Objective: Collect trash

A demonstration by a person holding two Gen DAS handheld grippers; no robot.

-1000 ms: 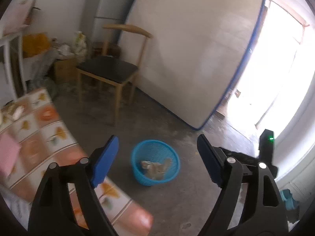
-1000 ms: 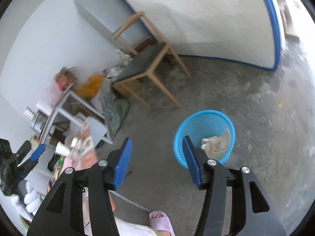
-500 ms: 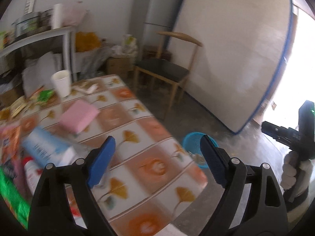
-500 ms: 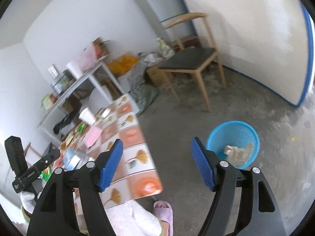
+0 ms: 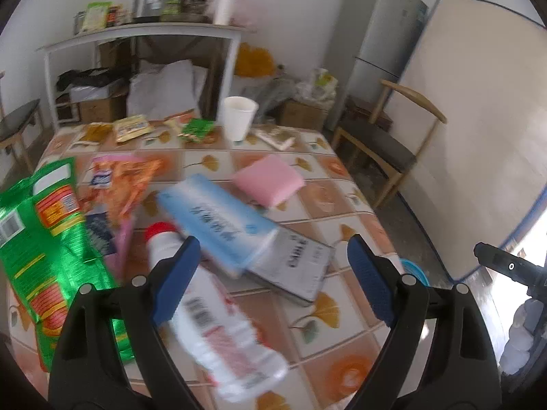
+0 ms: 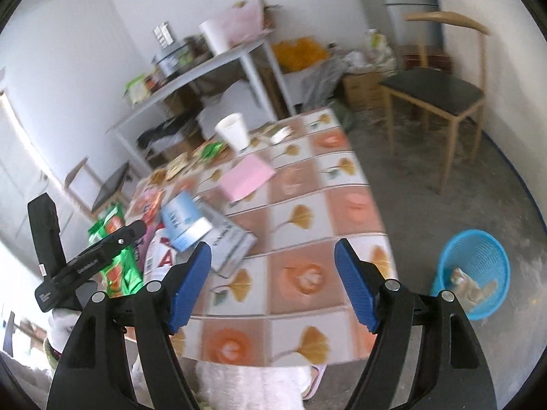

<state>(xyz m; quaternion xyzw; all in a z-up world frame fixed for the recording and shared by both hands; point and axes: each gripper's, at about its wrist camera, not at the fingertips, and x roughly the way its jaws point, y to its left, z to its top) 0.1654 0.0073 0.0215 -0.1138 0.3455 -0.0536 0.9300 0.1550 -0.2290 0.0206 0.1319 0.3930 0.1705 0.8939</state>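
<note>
Trash lies across the tiled-pattern table (image 5: 345,212): a green snack bag (image 5: 41,239), an orange bag (image 5: 119,181), a white red-capped bottle (image 5: 212,324), a blue tissue pack (image 5: 218,222) on a grey box (image 5: 301,266), a pink pack (image 5: 270,181) and a paper cup (image 5: 239,116). My left gripper (image 5: 271,273) hovers open above the bottle and box, holding nothing. My right gripper (image 6: 273,280) is open and empty over the table's near edge (image 6: 273,352). The blue basket (image 6: 475,270) stands on the floor to the right with crumpled trash in it.
A wooden chair (image 6: 441,95) stands beyond the table's far corner. A white shelf unit (image 5: 136,34) with boxes and bags fills the back wall, beside a fridge (image 5: 379,34). A mattress (image 5: 478,119) leans against the right wall. A slippered foot (image 6: 316,379) is under the table's edge.
Both views have swung from the floor and the blue basket over to the cluttered table. The right gripper's jaws stand wider than before. The left jaws look the same.
</note>
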